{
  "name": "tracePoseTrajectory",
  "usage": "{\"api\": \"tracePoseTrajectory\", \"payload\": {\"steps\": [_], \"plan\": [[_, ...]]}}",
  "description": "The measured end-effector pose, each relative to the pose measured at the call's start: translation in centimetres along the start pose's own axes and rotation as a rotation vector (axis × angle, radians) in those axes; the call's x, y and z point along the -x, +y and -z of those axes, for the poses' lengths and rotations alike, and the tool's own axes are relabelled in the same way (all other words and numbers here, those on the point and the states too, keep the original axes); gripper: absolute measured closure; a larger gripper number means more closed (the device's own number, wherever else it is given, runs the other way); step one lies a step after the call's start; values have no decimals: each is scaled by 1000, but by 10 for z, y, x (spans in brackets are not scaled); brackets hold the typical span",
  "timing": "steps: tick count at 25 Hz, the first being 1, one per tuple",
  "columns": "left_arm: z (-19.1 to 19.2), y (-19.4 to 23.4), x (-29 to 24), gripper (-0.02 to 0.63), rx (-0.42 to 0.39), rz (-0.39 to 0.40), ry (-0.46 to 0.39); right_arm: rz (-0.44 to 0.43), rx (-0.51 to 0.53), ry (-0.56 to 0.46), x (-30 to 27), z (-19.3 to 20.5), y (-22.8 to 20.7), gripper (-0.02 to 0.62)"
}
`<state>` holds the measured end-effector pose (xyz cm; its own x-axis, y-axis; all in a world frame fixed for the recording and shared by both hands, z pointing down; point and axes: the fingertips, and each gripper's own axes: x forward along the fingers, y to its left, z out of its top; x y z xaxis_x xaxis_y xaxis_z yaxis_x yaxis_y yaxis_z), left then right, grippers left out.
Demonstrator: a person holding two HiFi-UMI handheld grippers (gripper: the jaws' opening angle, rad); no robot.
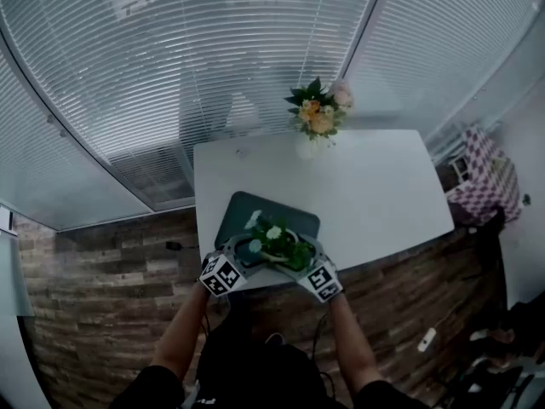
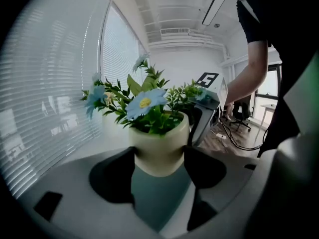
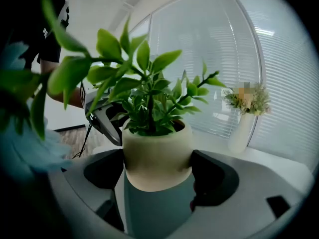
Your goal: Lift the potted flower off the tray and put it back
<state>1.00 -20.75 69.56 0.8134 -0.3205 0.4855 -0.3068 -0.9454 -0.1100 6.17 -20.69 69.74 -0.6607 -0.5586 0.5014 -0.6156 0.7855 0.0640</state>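
The potted flower (image 1: 277,244) sits between my two grippers at the near edge of the surface (image 1: 383,186), right over the dark tray (image 1: 255,207). The left gripper (image 1: 239,258) has its fingers (image 2: 112,176) pressed against both sides of the cream pot, and the right gripper (image 1: 309,261) clamps the pot the same way from the opposite side, so both hold it firmly, upright, with the leaves and blue blooms spilling over the rim.

In both gripper views the pot's base seems to hang just above the tray, with tray colour showing beneath it, though I cannot be sure it has fully left contact. I judge the grasp done and the lift either just begun or at its low point. What remains is lowering it squarely onto the tray and letting go. A vase of flowers (image 1: 319,113) stands well apart at the far edge.
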Motion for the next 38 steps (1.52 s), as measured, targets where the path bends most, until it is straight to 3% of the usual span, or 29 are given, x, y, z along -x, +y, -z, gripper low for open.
{"api": "tracePoseTrajectory", "payload": {"steps": [5,12,28,38], "plan": [[-13,-11,13,311,-21,-11,-5,-12,31,1,17,-13,11,187],[-28,-33,30,311,-23,-17,-27,-22,-1,-104,34,-17,27,187],[-64,-81,73,311,-19,-30,-81,-71,-28,-131,88,-36,73,187],[-77,-119,94,311,-18,-42,-104,-108,6,-118,118,-27,105,187]]}}
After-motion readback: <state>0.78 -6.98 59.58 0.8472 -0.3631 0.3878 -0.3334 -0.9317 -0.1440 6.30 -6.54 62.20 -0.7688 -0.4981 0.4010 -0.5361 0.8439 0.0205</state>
